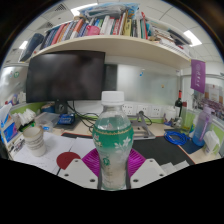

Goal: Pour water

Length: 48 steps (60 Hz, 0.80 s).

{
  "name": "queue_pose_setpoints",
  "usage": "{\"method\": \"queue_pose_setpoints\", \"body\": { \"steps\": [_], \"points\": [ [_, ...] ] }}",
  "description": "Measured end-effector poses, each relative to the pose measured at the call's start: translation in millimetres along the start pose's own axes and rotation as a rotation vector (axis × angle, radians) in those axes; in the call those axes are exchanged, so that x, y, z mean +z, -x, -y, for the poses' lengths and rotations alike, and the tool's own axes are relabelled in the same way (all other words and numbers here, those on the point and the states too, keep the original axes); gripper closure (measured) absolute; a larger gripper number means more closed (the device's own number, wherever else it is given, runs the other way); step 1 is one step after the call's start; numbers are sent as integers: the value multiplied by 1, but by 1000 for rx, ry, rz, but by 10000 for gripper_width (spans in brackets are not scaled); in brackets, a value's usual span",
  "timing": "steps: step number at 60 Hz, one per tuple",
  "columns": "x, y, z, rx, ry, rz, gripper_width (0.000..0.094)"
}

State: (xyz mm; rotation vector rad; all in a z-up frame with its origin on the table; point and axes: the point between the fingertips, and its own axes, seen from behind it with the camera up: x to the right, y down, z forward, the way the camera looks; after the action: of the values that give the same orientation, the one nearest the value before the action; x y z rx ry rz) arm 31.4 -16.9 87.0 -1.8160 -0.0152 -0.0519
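Bookshelves crammed with upright and leaning volumes run along the wall above a cluttered office desk, with ceiling lights glowing overhead. Below the shelves a dark monitor stands switched off, and a whiteboard or pale wall panel stretches beside it. Closest to the camera, a clear plastic water bottle with a white cap stands upright between the gripper's 2 fingers; its green-tinted label wraps the middle, and the liquid level cannot be made out. Both magenta pads show at either side of the bottle's lower body and appear pressed against it, so the fingers look clamped on the bottle. Off to one side of the bottle, a stack of pale paper cups sits on the desk, with a red round object lying nearer the fingers. A black mat covers the desk on the other side, near a blue item. A dark bottle stands farther back by a purple poster.
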Motion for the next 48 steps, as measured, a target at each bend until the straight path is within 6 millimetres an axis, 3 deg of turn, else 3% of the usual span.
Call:
{"method": "queue_pose_setpoints", "body": {
  "steps": [9,17,20,32,42,48],
  "points": [
    [4,4,3,-73,24,-38,626],
    [8,28,29,-248,32,-28,626],
    [11,44,41,-358,36,-8,626],
    [33,105,52,-880,118,45,625],
    [46,143,58,-1351,110,28,625],
    [55,153,59,-1522,122,0,627]
  ]
}}
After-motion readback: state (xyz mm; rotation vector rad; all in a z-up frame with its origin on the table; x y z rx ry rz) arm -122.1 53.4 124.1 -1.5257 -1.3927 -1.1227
